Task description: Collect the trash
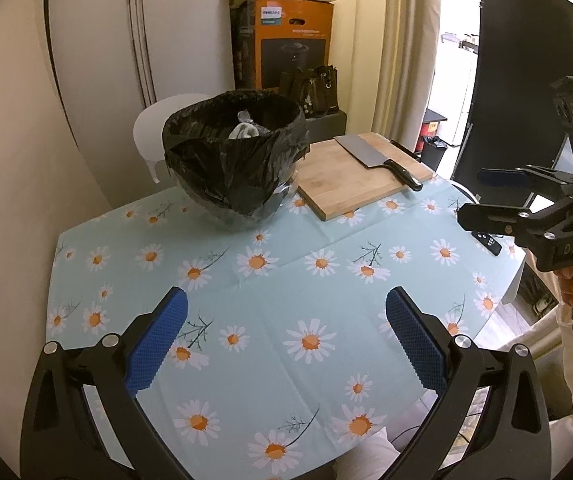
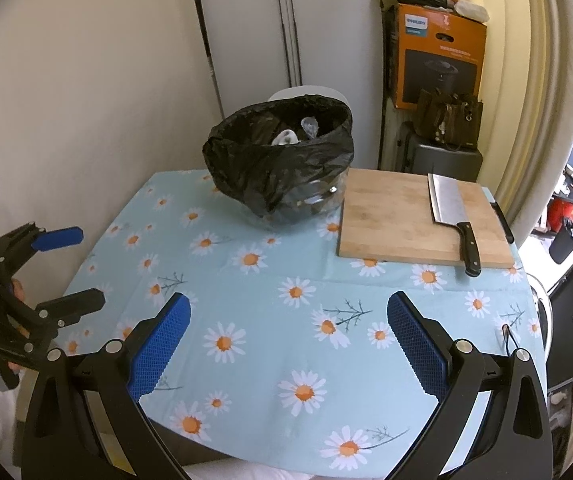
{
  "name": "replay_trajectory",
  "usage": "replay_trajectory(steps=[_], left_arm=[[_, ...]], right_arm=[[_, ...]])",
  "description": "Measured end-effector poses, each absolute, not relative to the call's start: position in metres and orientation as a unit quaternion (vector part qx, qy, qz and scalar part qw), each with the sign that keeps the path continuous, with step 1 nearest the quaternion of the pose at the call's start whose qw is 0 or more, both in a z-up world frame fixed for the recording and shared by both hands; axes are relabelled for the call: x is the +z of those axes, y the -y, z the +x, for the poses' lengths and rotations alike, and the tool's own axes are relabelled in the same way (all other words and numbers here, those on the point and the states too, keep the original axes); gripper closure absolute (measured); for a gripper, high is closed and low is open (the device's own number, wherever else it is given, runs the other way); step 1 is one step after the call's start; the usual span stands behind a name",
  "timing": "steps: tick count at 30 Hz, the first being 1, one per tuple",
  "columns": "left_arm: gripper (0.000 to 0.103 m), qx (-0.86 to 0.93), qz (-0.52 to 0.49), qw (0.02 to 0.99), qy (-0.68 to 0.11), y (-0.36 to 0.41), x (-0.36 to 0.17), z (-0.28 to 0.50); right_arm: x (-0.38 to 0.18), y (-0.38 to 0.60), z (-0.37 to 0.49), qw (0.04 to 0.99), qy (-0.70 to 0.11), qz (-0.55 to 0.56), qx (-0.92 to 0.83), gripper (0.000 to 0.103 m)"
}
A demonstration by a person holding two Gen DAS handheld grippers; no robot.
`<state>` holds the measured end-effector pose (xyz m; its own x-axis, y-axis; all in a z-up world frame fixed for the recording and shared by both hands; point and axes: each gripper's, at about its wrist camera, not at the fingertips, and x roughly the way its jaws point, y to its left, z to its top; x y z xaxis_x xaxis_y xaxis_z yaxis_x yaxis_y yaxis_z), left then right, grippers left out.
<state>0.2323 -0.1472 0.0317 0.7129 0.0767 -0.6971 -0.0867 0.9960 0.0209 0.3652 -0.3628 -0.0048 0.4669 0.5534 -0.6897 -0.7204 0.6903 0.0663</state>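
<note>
Lined bin [image 1: 234, 160] stood upper centre on the desk [image 1: 270, 320], white trash [image 1: 242, 131] already inside; no loose litter showed on the cloth, so collecting looked done. Left tool [image 1: 286, 336] and right tool [image 2: 288, 340] hovered low over the near edge, both spread apart and empty, likely pulled back. Cleaver [image 2: 450, 216] lay on the board [image 2: 398, 220], right.

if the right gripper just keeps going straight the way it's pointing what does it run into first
Probably the daisy tablecloth: the right gripper is open, empty and angled down at bare cloth. If it clears that, the bag-lined bowl is next, slightly left of centre, with the cutting board off to the right. Depth is hard to judge.
</note>
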Motion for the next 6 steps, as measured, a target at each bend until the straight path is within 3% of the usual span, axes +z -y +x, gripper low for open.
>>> replay_trajectory(steps=[6], left_arm=[[0.006,0.034,-0.002,0.923,-0.384,0.1426,0.0300,0.2363]], right_arm=[[-0.0033,0.3586,0.3663,0.849,-0.351,-0.122,0.376,0.008]])
